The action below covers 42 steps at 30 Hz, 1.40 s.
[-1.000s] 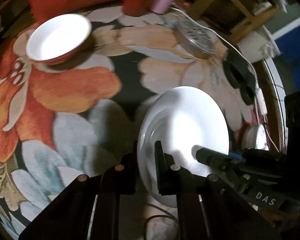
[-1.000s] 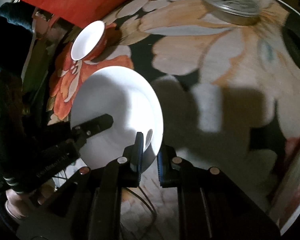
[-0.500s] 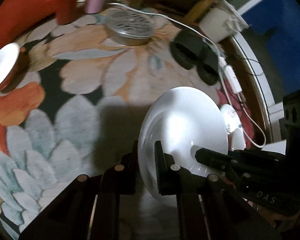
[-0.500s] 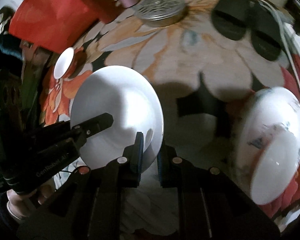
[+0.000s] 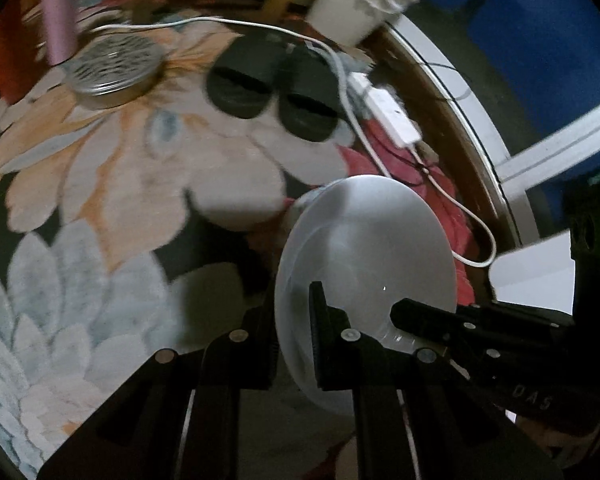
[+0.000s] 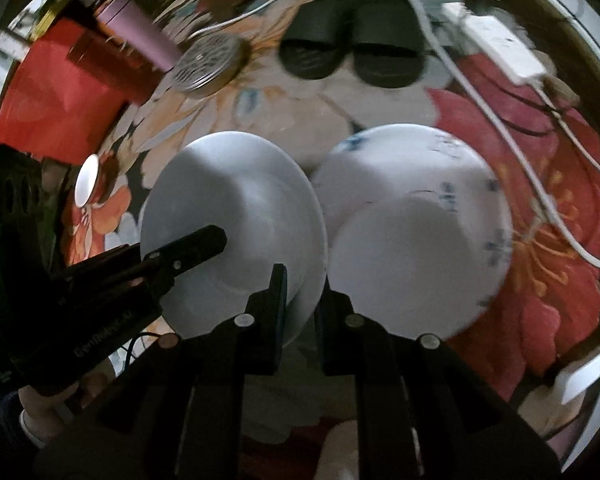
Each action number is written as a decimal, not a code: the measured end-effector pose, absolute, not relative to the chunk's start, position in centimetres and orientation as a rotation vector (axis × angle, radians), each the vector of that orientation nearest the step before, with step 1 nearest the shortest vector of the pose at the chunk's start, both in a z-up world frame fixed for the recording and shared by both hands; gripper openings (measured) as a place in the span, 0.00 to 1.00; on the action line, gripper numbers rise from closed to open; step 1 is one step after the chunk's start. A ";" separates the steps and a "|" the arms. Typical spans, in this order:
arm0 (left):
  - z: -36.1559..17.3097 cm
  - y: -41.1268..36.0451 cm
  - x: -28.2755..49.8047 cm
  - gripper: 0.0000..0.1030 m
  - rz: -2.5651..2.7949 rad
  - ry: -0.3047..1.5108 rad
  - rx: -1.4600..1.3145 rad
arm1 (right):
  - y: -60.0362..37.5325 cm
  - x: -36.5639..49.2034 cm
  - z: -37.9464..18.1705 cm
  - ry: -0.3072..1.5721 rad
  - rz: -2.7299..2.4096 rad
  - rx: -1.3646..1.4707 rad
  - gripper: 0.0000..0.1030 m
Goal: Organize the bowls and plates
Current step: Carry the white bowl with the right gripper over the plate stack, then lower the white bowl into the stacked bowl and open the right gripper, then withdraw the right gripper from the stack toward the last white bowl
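Note:
A white plate is held in the air by both grippers, one on each side of its rim. My left gripper is shut on its near-left rim; it also shows in the right wrist view. My right gripper is shut on the plate at its right rim; it shows in the left wrist view. To the right of the plate lies a stack of white plates with blue marks on the floral rug. A small red bowl with a white inside stands far left.
A floral rug covers the floor. Black slippers, a round metal lid, a pink cylinder, a white power strip with cable and a red bag lie at the back.
Both grippers have swung right with the plate. The red bowl has left the left wrist view. The stack of blue-marked plates is now close beside the held plate.

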<state>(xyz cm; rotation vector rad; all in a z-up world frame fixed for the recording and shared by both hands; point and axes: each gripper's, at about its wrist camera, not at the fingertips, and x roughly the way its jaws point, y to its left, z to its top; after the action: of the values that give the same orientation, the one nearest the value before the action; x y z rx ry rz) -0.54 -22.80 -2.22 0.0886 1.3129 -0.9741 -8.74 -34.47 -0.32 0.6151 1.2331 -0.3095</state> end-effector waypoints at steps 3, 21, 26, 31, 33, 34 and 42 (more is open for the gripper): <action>-2.2 -25.2 -2.2 0.11 -1.008 1.312 0.122 | -36.1 -10.7 -0.2 1.220 -0.349 0.638 0.13; -4.9 -29.3 -5.6 0.22 -1.056 1.353 0.225 | -41.1 -15.6 -4.5 1.240 -0.412 0.883 0.14; -4.4 -28.9 -5.2 0.43 -1.079 1.358 0.186 | -41.3 -15.5 -4.4 1.235 -0.425 0.861 0.15; -3.3 -28.5 -4.9 0.76 -1.107 1.339 0.156 | -41.2 -15.3 -4.4 1.247 -0.438 0.832 0.15; -2.9 -28.3 -4.5 0.85 -1.106 1.335 0.149 | -41.1 -15.0 -4.4 1.258 -0.439 0.815 0.16; -2.7 -28.1 -4.3 0.91 -1.099 1.333 0.149 | -41.1 -14.8 -4.3 1.260 -0.441 0.808 0.16; -2.0 -25.7 -2.0 0.99 -0.983 1.270 0.155 | -40.6 -14.1 -2.2 1.191 -0.483 0.721 0.92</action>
<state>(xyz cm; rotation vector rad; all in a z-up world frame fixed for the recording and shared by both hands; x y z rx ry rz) -1.96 -25.70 -1.98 0.1549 1.2701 -0.9827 -14.06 -40.56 -2.22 0.7208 1.1911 -0.4827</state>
